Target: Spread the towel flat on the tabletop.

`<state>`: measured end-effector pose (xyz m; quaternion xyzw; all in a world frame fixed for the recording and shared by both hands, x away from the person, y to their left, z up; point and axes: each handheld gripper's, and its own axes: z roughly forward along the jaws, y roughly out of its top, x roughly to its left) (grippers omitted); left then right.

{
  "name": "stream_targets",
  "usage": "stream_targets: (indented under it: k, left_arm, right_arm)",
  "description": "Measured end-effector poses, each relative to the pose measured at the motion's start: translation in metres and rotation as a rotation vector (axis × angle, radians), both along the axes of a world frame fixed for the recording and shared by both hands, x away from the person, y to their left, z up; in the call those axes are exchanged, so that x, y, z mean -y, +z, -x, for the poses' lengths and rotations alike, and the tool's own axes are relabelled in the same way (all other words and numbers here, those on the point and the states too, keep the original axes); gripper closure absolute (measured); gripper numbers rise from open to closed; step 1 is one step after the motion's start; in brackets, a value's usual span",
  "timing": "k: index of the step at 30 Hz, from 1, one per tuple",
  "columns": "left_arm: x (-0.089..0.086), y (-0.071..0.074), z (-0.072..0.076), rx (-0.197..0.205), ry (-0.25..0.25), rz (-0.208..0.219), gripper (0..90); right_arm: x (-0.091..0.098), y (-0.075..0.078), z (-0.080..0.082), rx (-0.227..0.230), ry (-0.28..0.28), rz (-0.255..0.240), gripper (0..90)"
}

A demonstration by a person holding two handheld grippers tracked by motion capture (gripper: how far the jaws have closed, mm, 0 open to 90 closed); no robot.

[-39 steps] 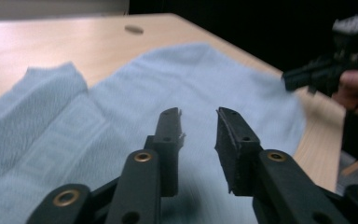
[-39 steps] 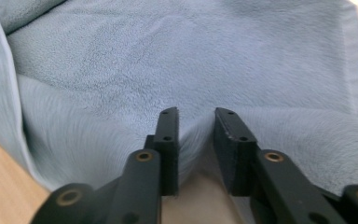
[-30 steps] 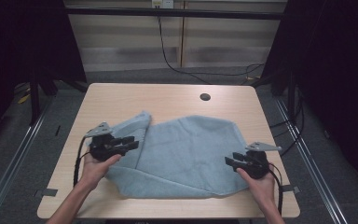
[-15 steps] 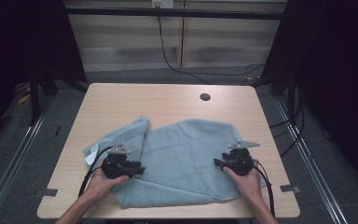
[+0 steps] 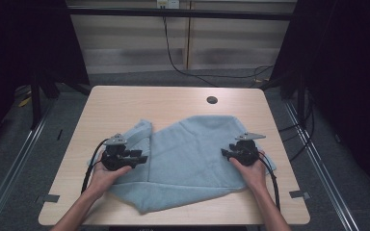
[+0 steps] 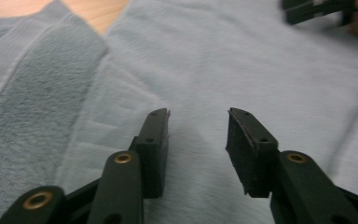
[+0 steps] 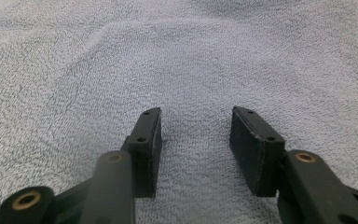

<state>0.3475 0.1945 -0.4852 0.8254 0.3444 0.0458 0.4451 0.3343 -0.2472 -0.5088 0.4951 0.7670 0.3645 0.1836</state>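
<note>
A light blue towel lies spread on the wooden table, with its left part folded over into a strip. My left gripper rests low over the towel's left side and points right. Its jaws have just been opening and stand apart over the cloth with nothing pinched between them. My right gripper sits over the towel's right side and points left. It is open, and its pads hover just above the terry surface.
A small dark round hole sits in the tabletop near the far edge. Bare wood shows beyond and left of the towel. Cables trail from both grippers toward the near edge. The right gripper shows at the top right of the left gripper view.
The right gripper has slid left, further onto the towel. The left gripper has shifted a little to the right over the cloth. The towel now lies flatter.
</note>
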Motion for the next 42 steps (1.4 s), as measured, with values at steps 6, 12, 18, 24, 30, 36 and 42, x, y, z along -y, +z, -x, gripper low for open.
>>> stream_targets:
  k: [6,12,18,24,30,36,42]
  left_arm:
    - [0.003,-0.013,0.008,-0.007,-0.025,-0.091,62.8]
    - [0.0,-0.013,0.022,-0.019,-0.046,-0.084,63.0]
    - [-0.001,-0.01,0.028,0.019,-0.042,-0.058,60.8]
    - [-0.01,0.011,0.026,0.041,-0.031,0.061,57.0]
    - [-0.034,0.012,0.019,0.065,0.058,0.074,56.6]
    - [-0.046,0.004,0.009,0.046,0.119,0.064,55.9]
    - [-0.044,-0.005,-0.001,0.029,0.138,0.031,48.6]
  right_arm:
    - [-0.006,0.007,0.004,-0.06,0.025,0.016,40.7]
    - [-0.029,0.03,0.046,-0.062,0.129,-0.074,40.1]
    - [-0.048,0.023,0.102,-0.092,0.2,-0.056,41.4]
    - [-0.041,0.012,0.1,-0.083,0.204,0.023,43.9]
    - [-0.02,0.007,0.06,-0.056,0.146,0.018,43.5]
    - [-0.001,0.005,0.022,-0.054,0.094,-0.012,43.5]
    - [0.014,0.001,-0.004,-0.028,0.03,-0.028,43.0]
